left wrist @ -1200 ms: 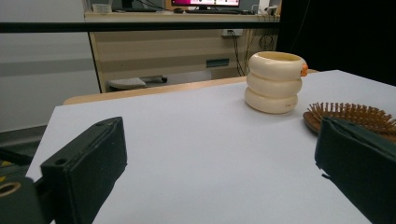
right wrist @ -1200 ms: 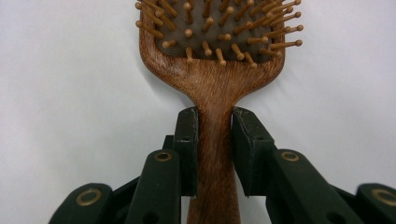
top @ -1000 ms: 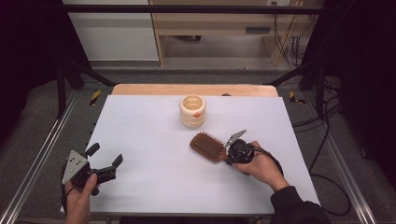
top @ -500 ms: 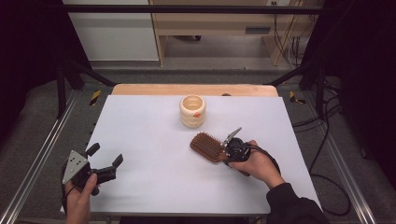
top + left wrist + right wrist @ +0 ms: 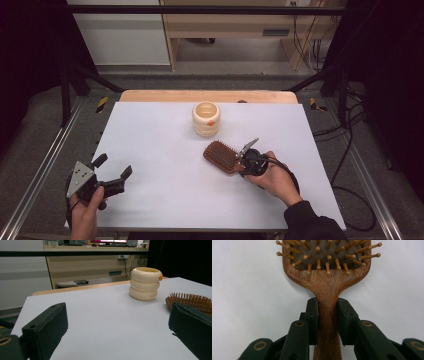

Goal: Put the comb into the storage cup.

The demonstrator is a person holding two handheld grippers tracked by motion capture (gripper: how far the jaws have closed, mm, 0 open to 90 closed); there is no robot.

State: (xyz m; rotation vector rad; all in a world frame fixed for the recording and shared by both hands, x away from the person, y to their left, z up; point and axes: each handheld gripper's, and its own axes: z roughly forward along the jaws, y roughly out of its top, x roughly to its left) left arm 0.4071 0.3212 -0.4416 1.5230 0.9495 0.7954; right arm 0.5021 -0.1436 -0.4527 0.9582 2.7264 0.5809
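A brown wooden hairbrush (image 5: 220, 155) lies bristles up on the white table (image 5: 160, 135), right of centre. My right gripper (image 5: 245, 162) is at its handle end. In the right gripper view the hairbrush (image 5: 327, 277) has its handle between the two black jaws of the right gripper (image 5: 328, 307), whose pads press on both sides; these jaws have just been closing on it. My left gripper (image 5: 113, 166) is held at the near left corner, open and holding nothing. The left gripper view looks between the wide-apart jaws of the left gripper (image 5: 120, 335) towards the hairbrush (image 5: 192, 300).
A cream ribbed cup (image 5: 206, 119) with a small orange mark stands at the back middle of the table, seen too as the cup (image 5: 145, 283) just left of the brush. A wooden strip (image 5: 200, 96) runs along the table's far edge. Metal rails (image 5: 45, 170) flank the table.
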